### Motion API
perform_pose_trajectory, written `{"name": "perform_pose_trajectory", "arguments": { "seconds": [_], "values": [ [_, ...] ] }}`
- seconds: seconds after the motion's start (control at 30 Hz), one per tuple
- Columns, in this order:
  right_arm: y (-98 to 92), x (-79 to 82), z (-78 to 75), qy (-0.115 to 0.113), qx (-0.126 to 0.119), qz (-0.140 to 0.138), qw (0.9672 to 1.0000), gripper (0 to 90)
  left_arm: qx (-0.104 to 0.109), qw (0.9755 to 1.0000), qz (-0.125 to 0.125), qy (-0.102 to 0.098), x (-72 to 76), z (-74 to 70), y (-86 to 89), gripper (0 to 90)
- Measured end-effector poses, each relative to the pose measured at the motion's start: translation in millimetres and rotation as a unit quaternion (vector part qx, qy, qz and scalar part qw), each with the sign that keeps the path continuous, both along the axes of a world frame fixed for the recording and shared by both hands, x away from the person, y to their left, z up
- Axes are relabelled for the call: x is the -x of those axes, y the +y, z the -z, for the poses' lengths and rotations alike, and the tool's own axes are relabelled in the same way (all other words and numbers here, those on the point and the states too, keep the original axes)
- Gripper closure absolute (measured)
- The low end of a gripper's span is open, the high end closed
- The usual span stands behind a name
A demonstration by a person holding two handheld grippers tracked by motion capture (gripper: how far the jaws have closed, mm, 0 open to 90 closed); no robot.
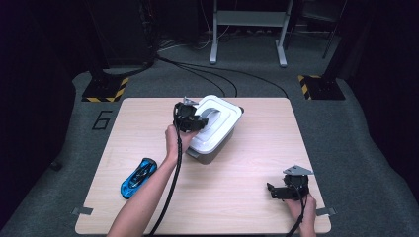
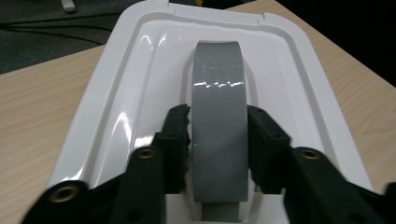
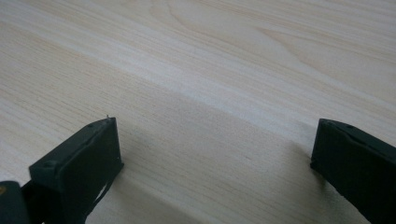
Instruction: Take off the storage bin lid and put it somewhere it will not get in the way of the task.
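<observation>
Two jaws of the left gripper [image 2: 217, 140] stood either side of the grey handle [image 2: 218, 126] arching over the white lid [image 2: 112, 93], and a thin gap showed between each pad and the handle's edges, so the tool was loosened around it rather than clamped. For a clean lift, I judged the pads should close squarely on the handle's middle and the pull should go straight up, since an off-centre grip would likely tip the lid and drag the box with it.

That lid sat closed on the grey storage box [image 1: 210, 148], which rested on the wooden table [image 1: 247, 207]; what lay inside the box could not be told. Near the box, on the side of the person's left forearm, a blue toy car [image 1: 138, 178] lay on the tabletop, well apart from the lid. I took the car to be what would go in once the box was open.

Well apart from the box, at the table's near edge, the right gripper [image 1: 271, 190] rested with its jaws spread wide and nothing between them.
</observation>
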State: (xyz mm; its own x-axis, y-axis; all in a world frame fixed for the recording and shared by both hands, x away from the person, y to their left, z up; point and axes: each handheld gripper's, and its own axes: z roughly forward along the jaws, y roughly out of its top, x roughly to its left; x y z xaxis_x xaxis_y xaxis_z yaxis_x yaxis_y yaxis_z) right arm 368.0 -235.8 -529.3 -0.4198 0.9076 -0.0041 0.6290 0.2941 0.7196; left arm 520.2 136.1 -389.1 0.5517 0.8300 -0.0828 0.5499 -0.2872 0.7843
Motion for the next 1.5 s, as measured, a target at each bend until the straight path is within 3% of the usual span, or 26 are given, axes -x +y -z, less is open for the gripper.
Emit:
{"name": "perform_pose_trajectory", "arguments": {
  "seconds": [0.07, 0.13, 0.2, 0.23, 0.57, 0.67, 0.7, 0.93, 1.5],
  "values": [
    [0.1, 0.0, 0.0, 0.0, 0.0, 0.0, 1.0, 0.5, -0.005, 1.0, 0.0, -0.001, -1.6, -0.3, -2.1, 49.3],
    [-0.2, -0.1, 0.1, -0.001, 0.001, -0.001, 1.0, 0.5, -0.026, 0.9996, 0.005, -0.002, -2.8, -1.4, -6.2, 49.2],
    [0.0, 0.0, 0.0, 0.0, 0.0, 0.0, 1.0, 0.5, -0.036, 0.9993, 0.008, -0.003, -3.6, -2.2, -9.1, 62.3],
    [0.0, 0.0, 0.0, 0.0, 0.0, 0.0, 1.0, 0.5, -0.039, 0.9992, 0.006, -0.007, -3.6, -3.0, -10.8, 62.3],
    [-0.3, -0.2, 0.1, 0.0, 0.0, -0.002, 1.0, 0.6, -0.032, 0.9994, 0.004, -0.013, -3.3, -10.0, -9.6, 66.8],
    [-0.3, -0.1, 0.1, 0.0, 0.0, -0.002, 1.0, 0.6, -0.03, 0.9994, 0.009, -0.017, -1.8, -15.0, -6.7, 66.8],
    [-0.2, -0.1, 0.0, 0.0, 0.0, -0.001, 1.0, 0.6, -0.018, 0.9997, 0.003, -0.018, -1.3, -16.7, -6.3, 66.8],
    [-0.3, -0.2, 0.1, 0.0, 0.0, -0.002, 1.0, 0.5, -0.014, 0.9993, 0.002, -0.033, 0.9, -31.7, 2.6, 66.9],
    [0.4, -0.3, 0.1, -0.001, -0.002, 0.002, 1.0, 0.5, 0.001, 0.9974, -0.03, -0.065, -0.4, -63.9, 45.1, 66.9]
  ]
}}
